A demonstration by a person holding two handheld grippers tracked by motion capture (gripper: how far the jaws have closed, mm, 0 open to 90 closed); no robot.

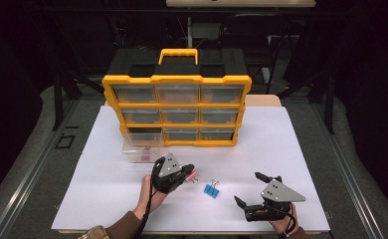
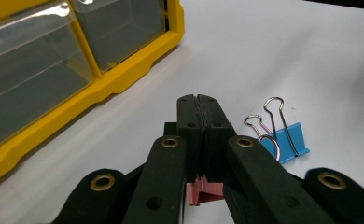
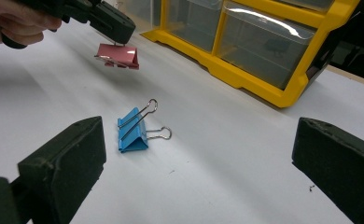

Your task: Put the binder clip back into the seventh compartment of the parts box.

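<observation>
My left gripper is shut on a pink binder clip and holds it just above the white table. In the left gripper view the jaws are pressed together, with the pink binder clip hanging under them. A blue binder clip lies on the table between the two grippers, to the right of my jaws. My right gripper rests near the front right, jaws wide open and holding nothing. Its view shows the blue binder clip lying ahead and the pink binder clip hanging from the left gripper.
A yellow organizer with clear drawers stands at the back of the white table. One clear drawer is out, sitting on the table in front of the bottom-left slot, with small pink things inside. A person's hands hold both grippers.
</observation>
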